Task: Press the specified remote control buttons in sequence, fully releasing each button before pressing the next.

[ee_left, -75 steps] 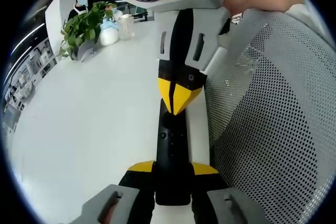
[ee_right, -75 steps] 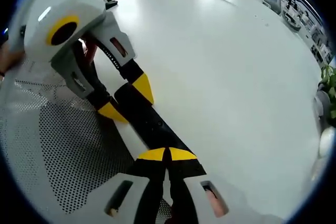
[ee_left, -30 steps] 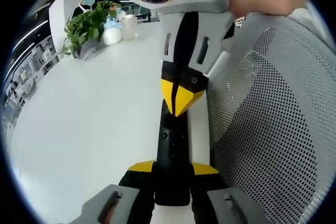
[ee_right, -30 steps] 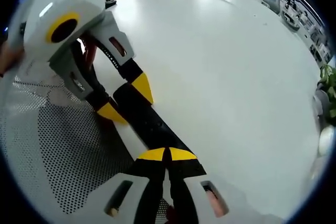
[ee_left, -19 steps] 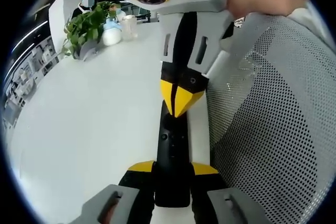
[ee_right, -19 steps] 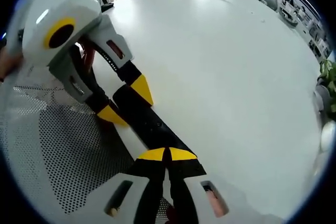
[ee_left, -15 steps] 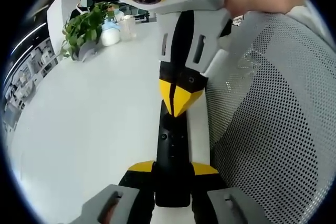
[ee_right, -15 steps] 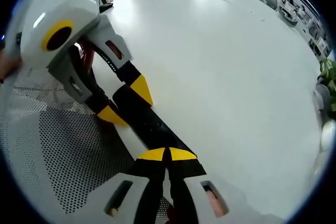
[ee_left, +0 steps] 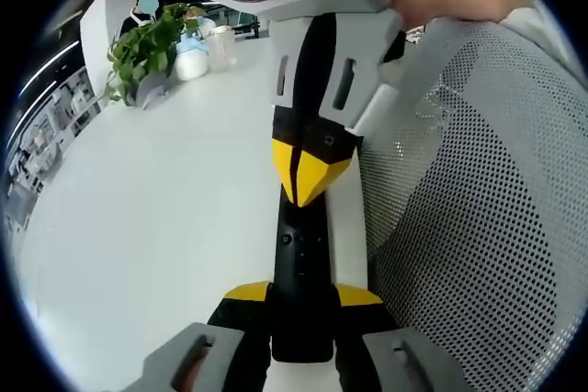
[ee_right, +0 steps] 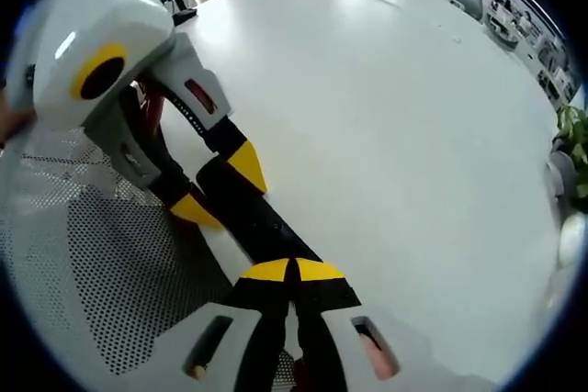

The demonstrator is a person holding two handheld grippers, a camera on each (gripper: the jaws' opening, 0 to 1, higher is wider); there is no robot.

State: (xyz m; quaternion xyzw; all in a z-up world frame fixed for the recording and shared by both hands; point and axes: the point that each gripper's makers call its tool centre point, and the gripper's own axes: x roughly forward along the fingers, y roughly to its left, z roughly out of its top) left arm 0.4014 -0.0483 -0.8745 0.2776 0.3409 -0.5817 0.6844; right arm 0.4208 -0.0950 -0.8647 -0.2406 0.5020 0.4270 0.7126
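Remote control (ee_left: 301,268) beside mesh chair back (ee_left: 478,208)

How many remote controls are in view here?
1. The black remote control is clamped at one end by the left hand-held gripper, lying along the white table edge; the right hand-held gripper touches it.

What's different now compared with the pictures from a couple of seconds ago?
Very little. In the left gripper view the right gripper, shut with its yellow tips over the black remote control, sits marginally higher and further left than half a second ago; whether it is touching a button I cannot tell. The left gripper stays clamped on the remote's near end. The white table, mesh chair back and potted plant are unchanged.
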